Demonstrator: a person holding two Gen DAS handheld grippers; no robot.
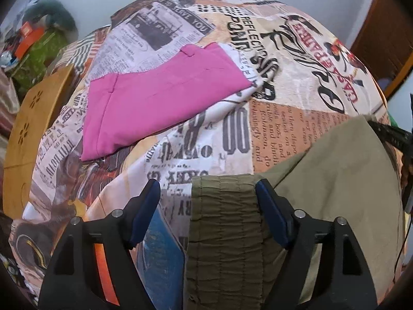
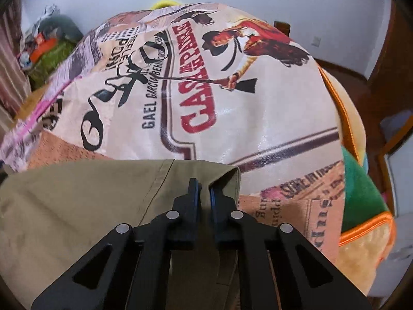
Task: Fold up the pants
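Olive pants (image 1: pixel 335 170): spread across the near part of the printed bedspread (image 1: pixel 284 59); the gathered elastic waistband (image 1: pixel 224 206) lies at the near left, and the plain fabric runs off to the right.
Pants edge, right wrist view: a folded hem (image 2: pixel 227 173) of the olive pants (image 2: pixel 77 201) lies just ahead of the fingertips on the bedspread (image 2: pixel 258 118).
Right gripper (image 2: pixel 204 193): jaws nearly together, pinching a fold of the olive fabric between the blue pads; it points steeply down at the cloth.
Left gripper (image 1: pixel 207 201): jaws wide, one finger on each side of the waistband, the right-hand pad (image 1: pixel 268 206) at its edge, the left one over the bedspread; nothing is clamped. It too tilts steeply down.
Pink pants (image 1: pixel 155 103): already folded flat, lying farther back and to the left, well apart from the olive pair.
Wooden board (image 1: pixel 36 129): curved, with cut-out flower shapes, past the left side of the bed.
Clutter (image 1: pixel 38 44): green and orange things heaped in the far left corner by the wall.
Plush cushion (image 2: pixel 361 180): orange-trimmed, green and tan, beside the bedspread's right edge.
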